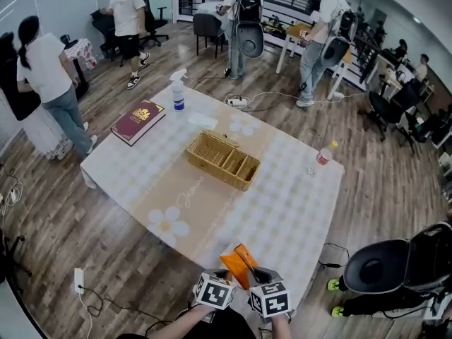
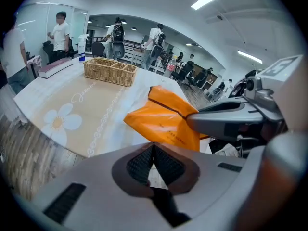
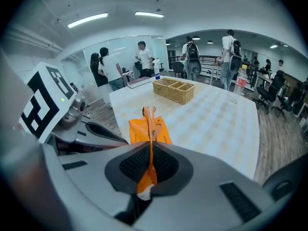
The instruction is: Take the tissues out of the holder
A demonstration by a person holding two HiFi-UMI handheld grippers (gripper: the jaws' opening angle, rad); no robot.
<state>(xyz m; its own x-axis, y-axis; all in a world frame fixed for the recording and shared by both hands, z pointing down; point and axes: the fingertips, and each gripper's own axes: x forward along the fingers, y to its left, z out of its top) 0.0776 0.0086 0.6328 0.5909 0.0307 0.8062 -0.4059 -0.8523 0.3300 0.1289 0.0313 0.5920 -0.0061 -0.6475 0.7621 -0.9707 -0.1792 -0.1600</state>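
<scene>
Head view: orange pouch [image 1: 233, 265] half-hidden

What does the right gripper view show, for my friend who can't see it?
The right gripper is shut on the top edge of an orange tissue holder at the near end of a pale table. The left gripper sits beside it; farther off are a wicker basket and people standing.

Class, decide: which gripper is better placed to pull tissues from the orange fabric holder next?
Probably left. The right gripper is shut on a seam of the orange fabric holder, steadying it; the left gripper, jaws together and apparently empty, sits beside it.
</scene>
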